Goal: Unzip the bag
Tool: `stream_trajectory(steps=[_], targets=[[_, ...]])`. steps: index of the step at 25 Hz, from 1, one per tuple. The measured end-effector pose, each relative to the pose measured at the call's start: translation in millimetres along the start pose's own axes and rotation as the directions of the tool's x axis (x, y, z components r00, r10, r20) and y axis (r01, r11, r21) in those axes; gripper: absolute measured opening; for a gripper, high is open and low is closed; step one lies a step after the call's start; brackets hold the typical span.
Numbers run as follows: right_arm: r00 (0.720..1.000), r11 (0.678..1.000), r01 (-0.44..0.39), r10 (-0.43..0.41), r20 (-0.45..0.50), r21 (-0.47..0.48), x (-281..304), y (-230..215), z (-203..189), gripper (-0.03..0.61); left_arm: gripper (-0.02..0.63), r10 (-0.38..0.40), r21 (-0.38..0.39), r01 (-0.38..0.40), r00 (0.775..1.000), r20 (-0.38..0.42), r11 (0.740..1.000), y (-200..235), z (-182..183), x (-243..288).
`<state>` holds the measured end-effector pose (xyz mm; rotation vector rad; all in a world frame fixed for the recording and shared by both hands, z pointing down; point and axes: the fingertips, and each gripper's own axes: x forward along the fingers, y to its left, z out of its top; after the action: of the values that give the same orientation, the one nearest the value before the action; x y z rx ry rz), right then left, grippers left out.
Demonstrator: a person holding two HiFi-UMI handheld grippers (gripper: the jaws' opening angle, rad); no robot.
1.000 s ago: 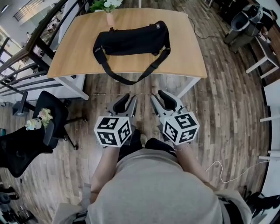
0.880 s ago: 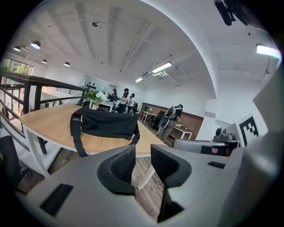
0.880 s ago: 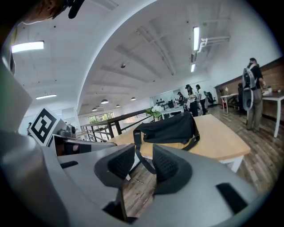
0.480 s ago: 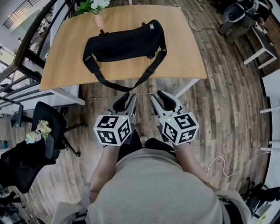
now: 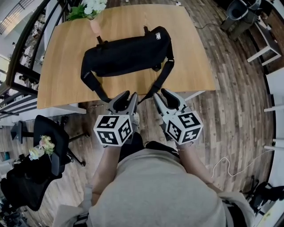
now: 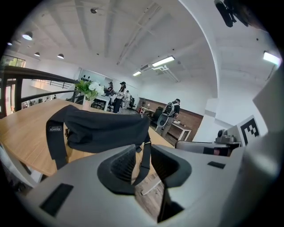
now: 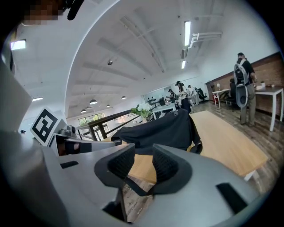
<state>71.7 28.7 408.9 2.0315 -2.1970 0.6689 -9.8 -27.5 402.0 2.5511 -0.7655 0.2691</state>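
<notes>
Left tongs [image 5: 124,96]: jaws stand apart, nothing gripped; lower middle of the head view, at the near edge of the bench [image 5: 62,71].
Right tongs [image 5: 163,94]: also open and empty, just to the right of the left tongs.
Bag [image 5: 128,55]: black, lies across the bench in the upper middle of the frame, apart from both tongs.
Strap [image 5: 162,80]: runs down from the bag toward the near bench edge, between the tongs.
Flowers [image 5: 91,8]: upper left, behind the bag.
</notes>
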Motion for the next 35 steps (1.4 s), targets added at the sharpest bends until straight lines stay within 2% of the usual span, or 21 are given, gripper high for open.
stream_trajectory(steps=[4,15,22,30,35], targets=[[0.999,0.999,0.039,-0.040,0.009,0.010,28,-14,20,0.124,0.114,-0.006,0.012,0.007,1.000,-0.017,1.000,20,22,30],[0.986,0.989,0.147,-0.149,0.075,0.034,98,-49,71,0.124,0.112,-0.141,0.079,0.142,0.990,-0.024,0.987,54,83,104],[0.975,0.978,0.201,-0.205,0.083,0.054,113,-68,79,0.121,0.112,-0.189,0.112,0.195,0.980,-0.062,0.974,57,91,133],[0.969,0.972,0.226,-0.231,0.084,0.059,114,-84,88,0.120,0.098,-0.232,0.107,0.238,0.971,-0.066,0.965,49,97,147],[0.971,0.973,0.221,-0.225,0.074,0.061,117,-102,92,0.120,0.075,-0.215,0.135,0.222,0.975,-0.064,0.966,43,98,156]])
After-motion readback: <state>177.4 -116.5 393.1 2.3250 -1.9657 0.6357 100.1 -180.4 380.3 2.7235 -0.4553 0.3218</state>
